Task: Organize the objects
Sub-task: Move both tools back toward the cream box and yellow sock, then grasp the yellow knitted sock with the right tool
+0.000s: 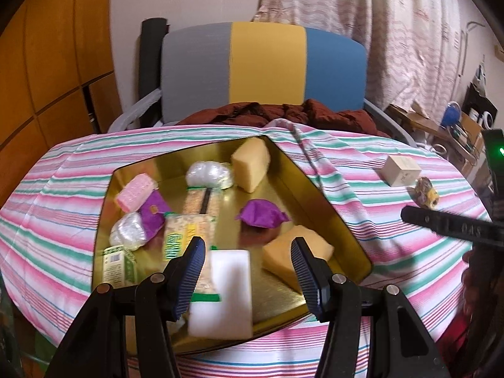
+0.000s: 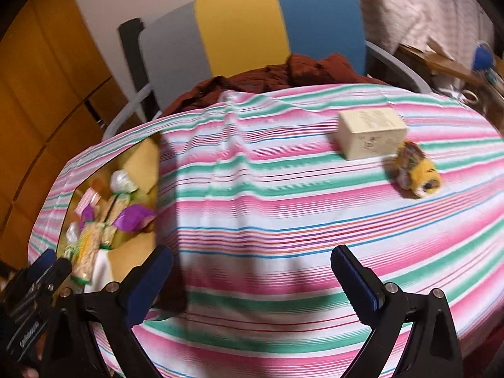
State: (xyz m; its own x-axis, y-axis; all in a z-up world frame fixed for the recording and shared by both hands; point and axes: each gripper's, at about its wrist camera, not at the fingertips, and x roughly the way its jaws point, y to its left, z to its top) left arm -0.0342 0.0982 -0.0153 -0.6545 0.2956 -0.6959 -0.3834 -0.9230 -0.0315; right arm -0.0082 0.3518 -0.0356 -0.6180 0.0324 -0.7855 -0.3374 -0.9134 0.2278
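The left claw [image 1: 247, 253] hangs spread and empty over the gold metal tray [image 1: 330, 217], a white foam block [image 1: 231, 286] just below it, likely just deposited. The right claw [image 2: 252, 271], also spread, faces the striped-cloth bench [image 2: 267, 189]; ahead to its right wait a cream rectangular box [image 2: 370, 134] and a yellow wrapped sweet [image 2: 417, 170], probably next.

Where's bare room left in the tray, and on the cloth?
In the tray, only the gold floor between the purple wrapper and far sponge is bare; its left half is crowded. The cloth lies bare from the tray's edge to the box.

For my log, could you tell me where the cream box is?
The cream box sits on the striped cloth, right of the gold tray, beside a small yellow wrapped item.
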